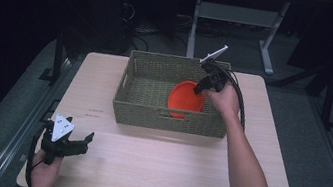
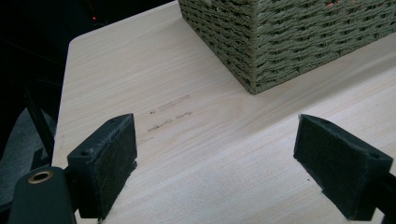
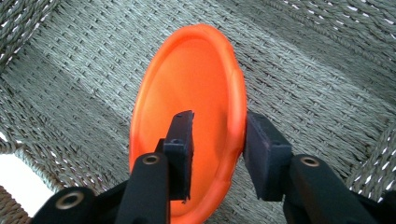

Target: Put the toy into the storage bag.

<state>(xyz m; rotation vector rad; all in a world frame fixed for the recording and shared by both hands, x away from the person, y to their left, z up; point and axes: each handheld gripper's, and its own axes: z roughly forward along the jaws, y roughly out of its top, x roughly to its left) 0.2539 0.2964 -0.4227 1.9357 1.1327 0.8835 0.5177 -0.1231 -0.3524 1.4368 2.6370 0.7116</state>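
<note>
Tongs in your right hand (image 3: 217, 154) are clamping the orange plate's (image 3: 187, 102) rim, tilting it on edge inside the basket (image 1: 170, 119). Your left tongs (image 2: 215, 163) are hanging apart over the desk (image 2: 210, 154).

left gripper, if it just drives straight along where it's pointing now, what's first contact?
Most likely the near corner of the woven basket. The left gripper has its jaws wide open over bare tabletop, nothing between them and the basket. It looks tilted down, so it could meet the wood first; depth is unclear.
</note>
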